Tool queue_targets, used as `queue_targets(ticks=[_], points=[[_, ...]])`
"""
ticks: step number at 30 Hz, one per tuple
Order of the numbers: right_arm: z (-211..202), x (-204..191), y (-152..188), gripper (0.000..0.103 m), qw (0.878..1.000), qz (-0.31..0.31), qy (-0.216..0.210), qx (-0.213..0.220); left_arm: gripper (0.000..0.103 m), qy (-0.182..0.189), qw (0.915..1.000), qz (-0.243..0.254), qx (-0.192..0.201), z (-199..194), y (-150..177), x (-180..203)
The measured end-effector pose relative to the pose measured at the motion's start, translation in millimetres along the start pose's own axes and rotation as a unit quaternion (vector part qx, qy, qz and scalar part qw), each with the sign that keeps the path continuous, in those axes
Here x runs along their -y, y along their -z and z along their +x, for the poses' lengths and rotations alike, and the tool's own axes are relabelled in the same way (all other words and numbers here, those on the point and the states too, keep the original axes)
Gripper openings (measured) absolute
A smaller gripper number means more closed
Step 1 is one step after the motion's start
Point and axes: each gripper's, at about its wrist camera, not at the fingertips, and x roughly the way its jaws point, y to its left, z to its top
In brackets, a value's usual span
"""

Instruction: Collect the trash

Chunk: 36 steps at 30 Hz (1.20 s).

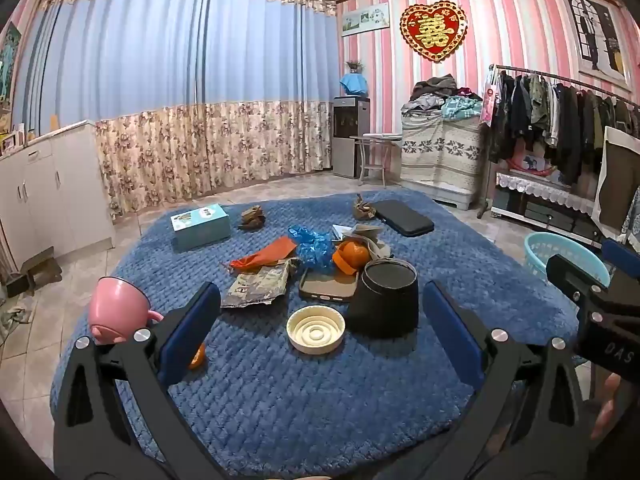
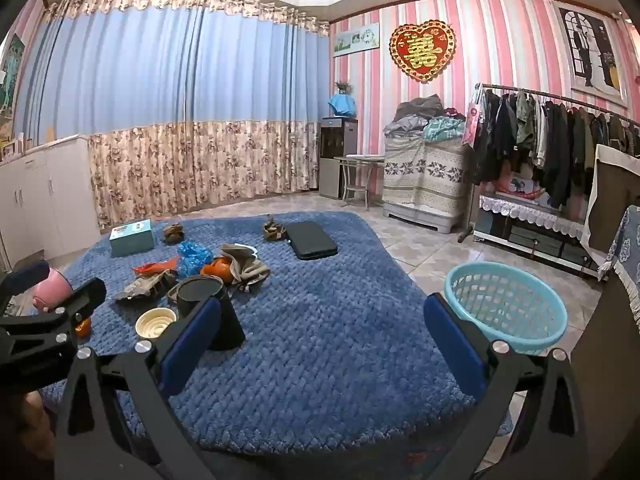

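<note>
Nothing collected yet: left gripper [image 1: 320, 322] hovered wide and empty, crumpled newspaper wrapper [image 1: 260, 282] and blue plastic bag [image 1: 314, 246] ahead of its left finger. Right gripper [image 2: 322, 338] was also wide and empty, turquoise basket [image 2: 506, 306] just beyond its right finger. Next probably calls for reaching forward onto the wrapper; readable writing: "DAS" on the right gripper's body, the red heart's characters.

both grippers hang side by side, tilted a little downward. the left gripper [image 1: 320, 328] has its blue-padded fingers [image 1: 192, 332] spread wide with nothing clamped between them. the right gripper [image 2: 320, 336] stands just as wide, its fingers [image 2: 454, 340] empty. a bare hand [image 1: 608, 408] shows behind the right one.
</note>
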Motion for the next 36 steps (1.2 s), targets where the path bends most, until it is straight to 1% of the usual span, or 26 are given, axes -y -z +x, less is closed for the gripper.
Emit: queue_targets(ticks=[36], points=[[-3.3,1.4,-4.2,0.099,1.000,-0.008,0.005,0.006,0.098,0.000,1.0000,0.001,-0.005,0.0,0.0,0.1]])
